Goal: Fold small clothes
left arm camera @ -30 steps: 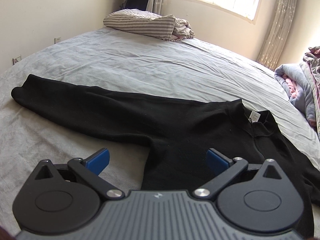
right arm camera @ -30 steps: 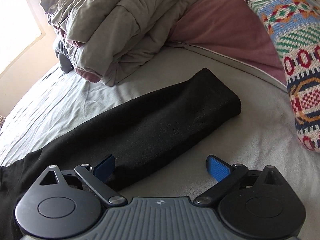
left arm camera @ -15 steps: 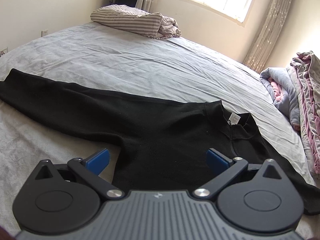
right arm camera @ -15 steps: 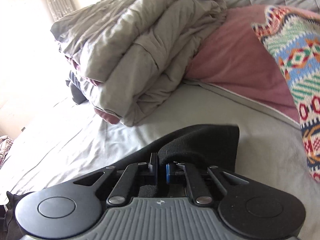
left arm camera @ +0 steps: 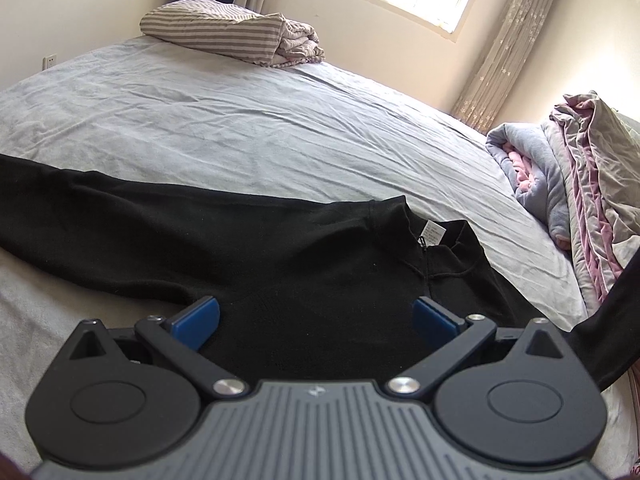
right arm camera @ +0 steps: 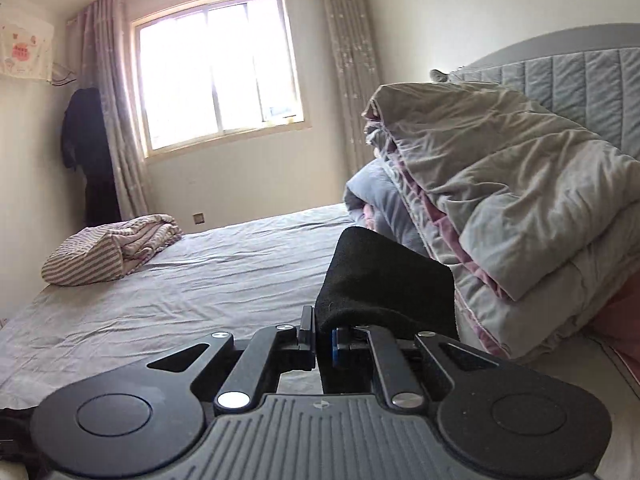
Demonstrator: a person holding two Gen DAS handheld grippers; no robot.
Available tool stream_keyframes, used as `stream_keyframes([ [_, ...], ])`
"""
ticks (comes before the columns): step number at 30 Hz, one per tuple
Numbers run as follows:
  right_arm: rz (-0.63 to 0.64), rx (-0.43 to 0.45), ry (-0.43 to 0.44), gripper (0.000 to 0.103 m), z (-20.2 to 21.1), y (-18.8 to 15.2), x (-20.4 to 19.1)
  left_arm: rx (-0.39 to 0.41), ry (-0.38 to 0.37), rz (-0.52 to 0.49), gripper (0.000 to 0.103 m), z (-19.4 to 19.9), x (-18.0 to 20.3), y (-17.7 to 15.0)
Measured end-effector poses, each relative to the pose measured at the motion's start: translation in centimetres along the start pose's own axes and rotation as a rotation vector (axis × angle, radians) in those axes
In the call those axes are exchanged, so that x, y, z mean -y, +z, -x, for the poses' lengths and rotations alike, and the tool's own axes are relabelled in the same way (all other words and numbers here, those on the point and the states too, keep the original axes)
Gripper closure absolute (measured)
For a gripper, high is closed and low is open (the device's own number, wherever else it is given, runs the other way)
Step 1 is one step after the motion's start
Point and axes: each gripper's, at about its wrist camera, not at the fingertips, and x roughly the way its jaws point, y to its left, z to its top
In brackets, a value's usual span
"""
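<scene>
A black long-sleeved sweater (left arm camera: 280, 264) lies spread on the grey bed sheet (left arm camera: 240, 128), collar and white label (left arm camera: 434, 236) facing up, one sleeve stretched to the left. My left gripper (left arm camera: 316, 316) is open and empty, hovering just above the sweater's chest. My right gripper (right arm camera: 324, 338) is shut on the cuff end of the other black sleeve (right arm camera: 384, 280) and holds it lifted off the bed. That raised sleeve also shows at the right edge of the left wrist view (left arm camera: 612, 320).
A folded striped quilt (left arm camera: 232, 34) lies at the far corner of the bed. A pile of grey and pink duvets (right arm camera: 500, 208) stands by the padded headboard (right arm camera: 580, 76). A window (right arm camera: 216, 68) and curtains lie beyond the bed.
My right gripper closed on the sleeve end and lifted it up off the bed, swinging toward the window. My left gripper drifted right over the sweater's chest, still open.
</scene>
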Motion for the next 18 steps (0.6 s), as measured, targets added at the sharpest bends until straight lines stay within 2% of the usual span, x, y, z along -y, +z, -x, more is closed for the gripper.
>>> stream_keyframes([
  [3, 0.046, -0.029, 0.097, 0.094, -1.9, -0.3, -4.3, 0.008, -0.027, 0.001, 0.001, -0.5, 0.0, 0.5],
  [7, 0.087, -0.089, 0.208, 0.094, -4.0, -2.7, -9.1, -0.002, -0.056, 0.057, 0.001, -1.5, -0.9, 0.6],
  [12, 0.182, -0.210, 0.293, 0.094, -5.9, -7.8, -14.5, -0.020, -0.087, 0.135, 0.001, -2.9, -2.5, -0.1],
  [15, 0.234, -0.295, 0.327, 0.093, -6.6, -11.5, -16.8, -0.058, -0.107, 0.181, 0.002, -3.9, -3.3, -0.7],
  [17, 0.276, -0.362, 0.371, 0.090, -6.7, -14.1, -18.3, -0.082, -0.125, 0.197, 0.003, -4.5, -3.6, -1.1],
  [18, 0.291, -0.398, 0.402, 0.083, -6.5, -15.2, -18.9, -0.092, -0.137, 0.201, 0.003, -4.8, -3.7, -1.3],
])
